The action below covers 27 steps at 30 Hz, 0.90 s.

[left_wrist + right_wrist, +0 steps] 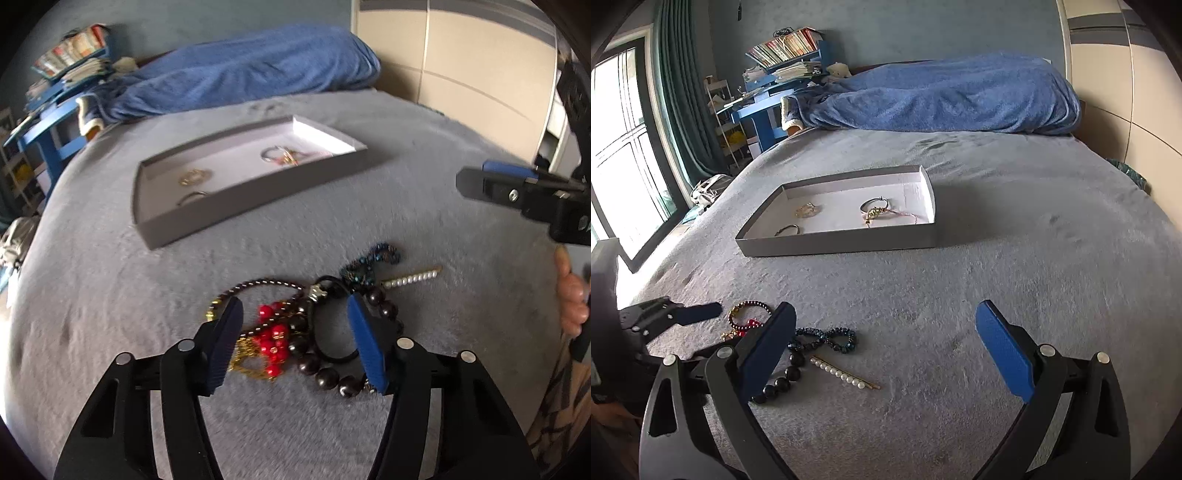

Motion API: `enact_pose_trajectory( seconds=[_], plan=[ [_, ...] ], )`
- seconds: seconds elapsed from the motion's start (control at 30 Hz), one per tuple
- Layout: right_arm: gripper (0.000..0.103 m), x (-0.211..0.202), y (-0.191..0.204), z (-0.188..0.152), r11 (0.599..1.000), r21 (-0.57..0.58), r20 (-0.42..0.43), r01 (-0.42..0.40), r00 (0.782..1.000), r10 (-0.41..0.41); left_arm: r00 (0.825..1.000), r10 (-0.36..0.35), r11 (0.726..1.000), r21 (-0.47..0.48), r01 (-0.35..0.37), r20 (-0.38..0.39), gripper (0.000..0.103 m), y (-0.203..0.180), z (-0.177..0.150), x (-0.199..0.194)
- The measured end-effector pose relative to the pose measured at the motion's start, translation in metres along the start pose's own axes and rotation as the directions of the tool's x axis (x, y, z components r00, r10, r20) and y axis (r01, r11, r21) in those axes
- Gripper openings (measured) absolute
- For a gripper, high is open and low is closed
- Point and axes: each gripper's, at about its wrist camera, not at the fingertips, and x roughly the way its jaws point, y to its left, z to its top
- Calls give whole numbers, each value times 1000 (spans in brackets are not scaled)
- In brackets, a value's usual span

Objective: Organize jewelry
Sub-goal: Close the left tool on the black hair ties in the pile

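Left gripper (295, 325) is down over the jewelry pile (306, 325) on the grey bedspread (110, 314), jaws part-open and straddling it; red beads (273, 343), gold chain (245, 356), black hair tie (332, 332) and the dark bead bracelet (325, 373) sit between the pads, but blur means I cannot tell if the pads touch anything. Right gripper (886, 343) hangs at 3 o'clock of the pile, jaws wide, released, nothing between them. Pearl hair pin (844, 373) and blue beaded strand (827, 339) lie at the pile's 2 o'clock edge. Grey tray (834, 245) sits at 12 o'clock, well apart, holding a gold piece (806, 209), a ring (874, 204) and a small loop (788, 229).
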Motion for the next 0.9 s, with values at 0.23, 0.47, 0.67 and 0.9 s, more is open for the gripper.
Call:
enact_pose_trajectory(
  seconds=[0.23,0.47,0.67,0.9],
  plan=[
    [97,5,-1,-1,1000,7,-16,-3,1000,3,998,34,997,68,-31,-53,39,-9,3,28],
    [96,8,0,-2,1000,5,-25,-2,1000,3,1000,10,999,46,-9,-21,14,-5,9,22],
    [96,13,2,-4,1000,-10,-38,-2,999,1,999,-30,999,-19,31,14,13,5,13,8],
    [96,21,13,-11,998,-64,-69,-7,998,3,997,-19,992,-124,28,74,13,32,15,-22]
  ],
)
